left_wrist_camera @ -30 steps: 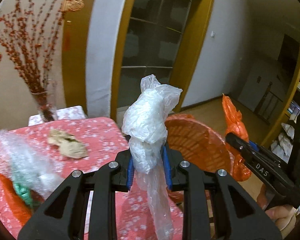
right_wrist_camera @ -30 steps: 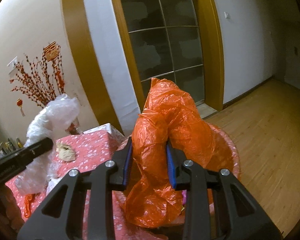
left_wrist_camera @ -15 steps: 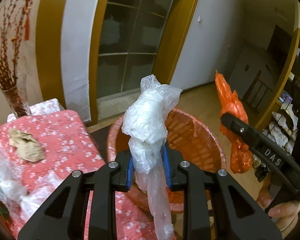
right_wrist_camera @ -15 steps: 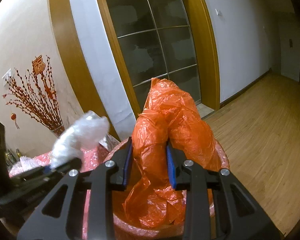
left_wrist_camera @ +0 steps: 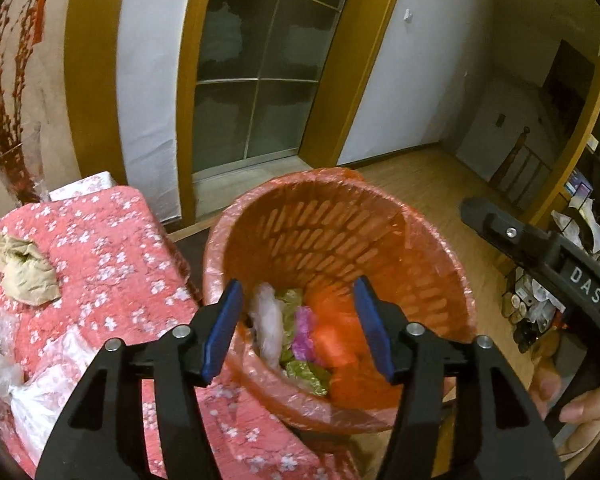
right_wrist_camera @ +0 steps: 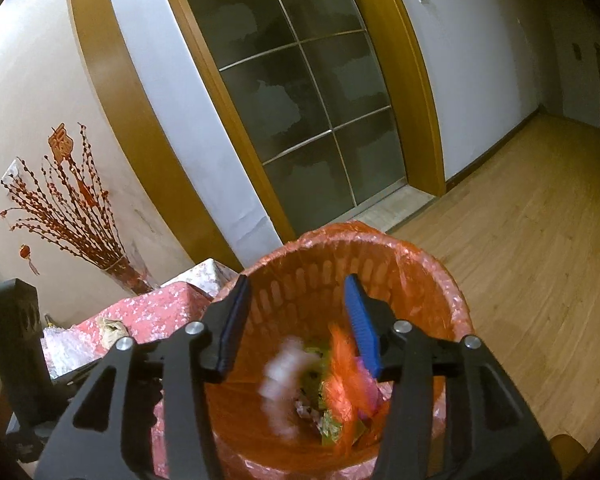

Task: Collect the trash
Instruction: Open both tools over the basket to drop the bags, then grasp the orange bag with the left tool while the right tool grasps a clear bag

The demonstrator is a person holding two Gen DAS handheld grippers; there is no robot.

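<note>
On the red flower-print tablecloth (left_wrist_camera: 112,264) at left, a crumpled brown paper wad (left_wrist_camera: 20,266) and clear plastic wrap (left_wrist_camera: 28,384) remain. The left gripper (left_wrist_camera: 298,322) and right gripper (right_wrist_camera: 298,320) hang wide open and empty over the orange liner-covered waste basket (left_wrist_camera: 432,240), where a blurred white plastic bag (right_wrist_camera: 282,386) and orange plastic bag (right_wrist_camera: 342,376) are dropping in. This looks like the release step; next, reach for the table's leftovers.

Walls: white, plain.
Door (right_wrist_camera: 300,120): dark glass panes, wide amber wood frame.
Floor (right_wrist_camera: 532,216): light wood planks.
Table (left_wrist_camera: 112,248): red cloth, white blossom print.
Vase (right_wrist_camera: 128,272): red berry branches, against left wall.
Light: dim, warm.
</note>
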